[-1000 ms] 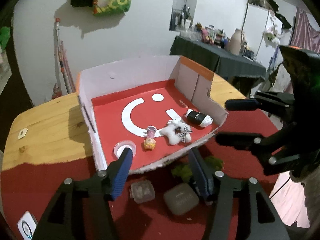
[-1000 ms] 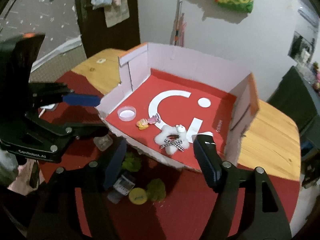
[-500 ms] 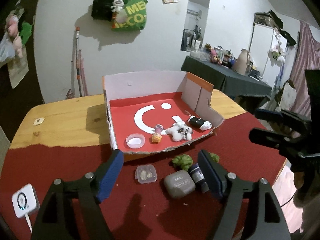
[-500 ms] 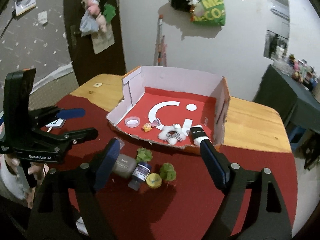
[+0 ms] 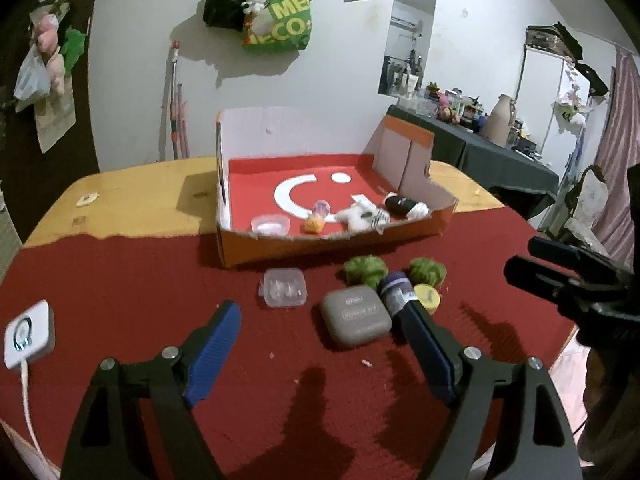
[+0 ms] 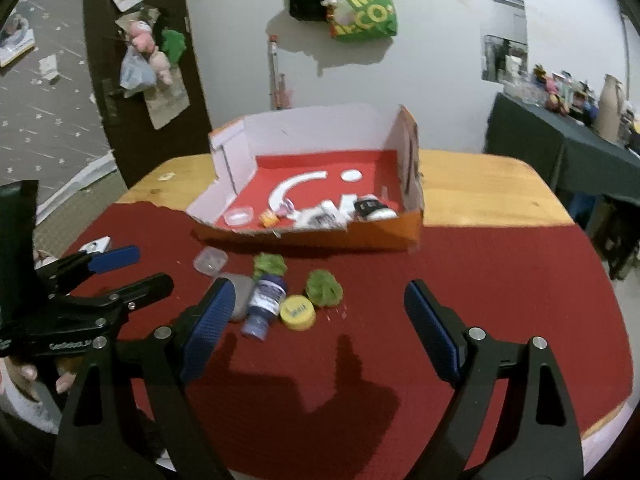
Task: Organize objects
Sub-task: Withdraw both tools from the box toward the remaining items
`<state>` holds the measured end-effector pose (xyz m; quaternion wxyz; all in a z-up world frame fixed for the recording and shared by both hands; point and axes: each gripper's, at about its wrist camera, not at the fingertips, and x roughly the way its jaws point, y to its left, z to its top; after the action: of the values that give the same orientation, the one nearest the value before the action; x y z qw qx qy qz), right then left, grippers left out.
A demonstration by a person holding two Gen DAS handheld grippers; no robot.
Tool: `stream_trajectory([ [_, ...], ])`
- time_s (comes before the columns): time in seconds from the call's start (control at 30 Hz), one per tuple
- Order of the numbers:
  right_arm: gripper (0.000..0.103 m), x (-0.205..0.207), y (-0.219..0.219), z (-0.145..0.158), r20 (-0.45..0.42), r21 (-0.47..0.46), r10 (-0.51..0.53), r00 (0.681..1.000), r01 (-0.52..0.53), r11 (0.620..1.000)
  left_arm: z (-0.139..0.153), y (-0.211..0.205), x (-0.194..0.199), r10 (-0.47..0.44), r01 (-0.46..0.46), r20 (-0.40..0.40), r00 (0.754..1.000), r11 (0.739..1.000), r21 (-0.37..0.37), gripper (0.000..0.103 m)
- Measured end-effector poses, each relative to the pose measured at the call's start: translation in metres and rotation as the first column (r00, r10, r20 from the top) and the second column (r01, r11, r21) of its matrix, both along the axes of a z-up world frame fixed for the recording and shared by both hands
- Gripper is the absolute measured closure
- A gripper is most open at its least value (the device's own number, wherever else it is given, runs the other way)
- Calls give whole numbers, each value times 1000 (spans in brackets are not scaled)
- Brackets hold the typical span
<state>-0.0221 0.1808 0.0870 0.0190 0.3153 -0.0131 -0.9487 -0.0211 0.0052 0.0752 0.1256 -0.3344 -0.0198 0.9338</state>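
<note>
**Both grippers drawn back from the box; loose items await sorting**

Compared with a second earlier, the left hand-held gripper (image 5: 320, 344) and the right hand-held gripper (image 6: 316, 320) have pulled away from the cardboard box (image 5: 328, 242) and now hang low over the red surface (image 5: 120, 300), each with its jaws spread wide and holding nothing. The box already contains a white plush (image 5: 360, 216), a small figurine (image 5: 316, 220) and a clear lid (image 5: 270, 225). Still outside, just in front of the box, lie a clear case (image 5: 285, 288), a grey case (image 5: 355, 316), a blue bottle (image 6: 265, 305), a yellow cap (image 6: 297, 312) and two green tufts (image 6: 324, 287). The retreat suggests that a new pick is about to be chosen.
</note>
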Motion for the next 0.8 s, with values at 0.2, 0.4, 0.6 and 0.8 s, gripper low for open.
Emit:
stream_trajectory([
  [0.2, 16, 2, 3, -30, 4, 27, -63, 998, 63, 998, -25, 2, -4, 24, -25, 65, 998, 999, 21, 15],
  [0.4, 16, -2, 3, -50, 48, 50, -62, 997, 59, 997, -40, 5, -7, 30, -33, 109, 994, 999, 26, 15],
  [0.6, 16, -3, 8, -52, 64, 11, -56, 996, 55, 998, -41, 7, -13, 31, -35, 123, 992, 999, 28, 15],
  [0.8, 16, -5, 11, -50, 65, 3, -50, 997, 50, 999, -40, 14, -25, 6, -13, 155, 988, 999, 47, 15],
])
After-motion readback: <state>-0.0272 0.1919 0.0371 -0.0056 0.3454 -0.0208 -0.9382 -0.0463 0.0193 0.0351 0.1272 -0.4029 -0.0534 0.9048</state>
